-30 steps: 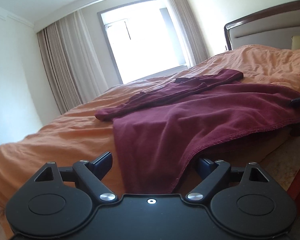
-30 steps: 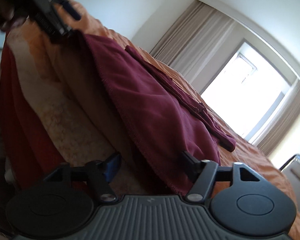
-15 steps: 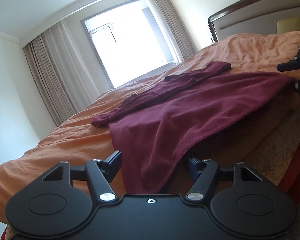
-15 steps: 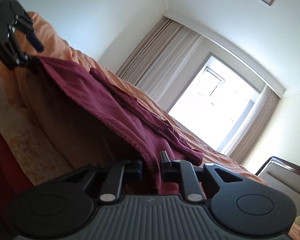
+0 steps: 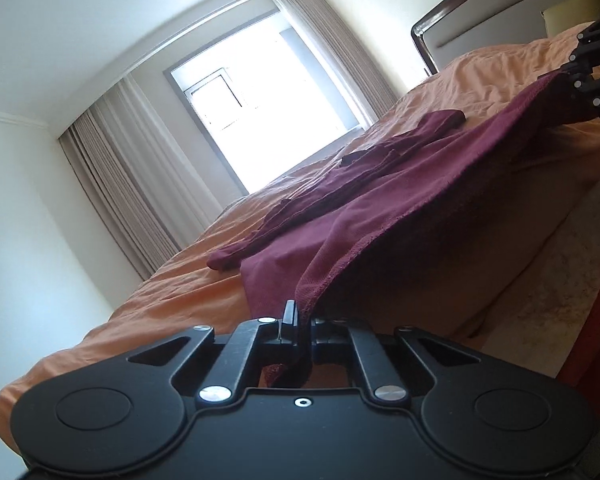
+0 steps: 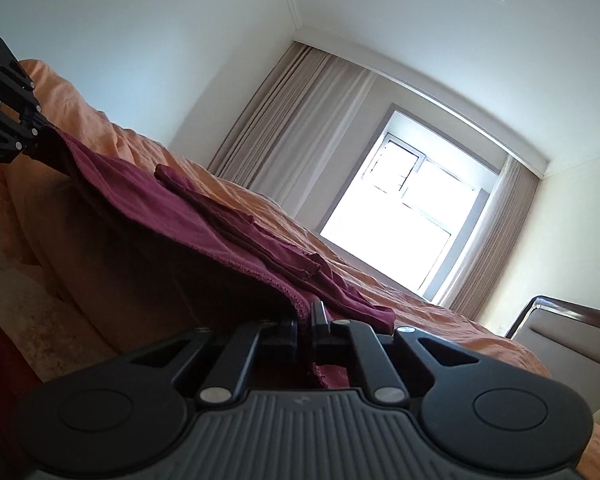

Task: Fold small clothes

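The left claw [image 5: 303,326] has its fingers pressed together, pinching cloth between them, and points upward at a tilt. The right claw [image 6: 305,322] is likewise clamped, fabric caught between its fingers. Each claw shows at the edge of the other's wrist view, well apart and level.

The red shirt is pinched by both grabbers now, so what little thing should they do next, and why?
Probably lift both corners a little and carry the hem toward the sleeves. The left gripper and right gripper each have their jaws closed on a bottom corner of the maroon shirt, whose hem hangs stretched between them off the edge of the orange bed, while the sleeves lie flat farther up.
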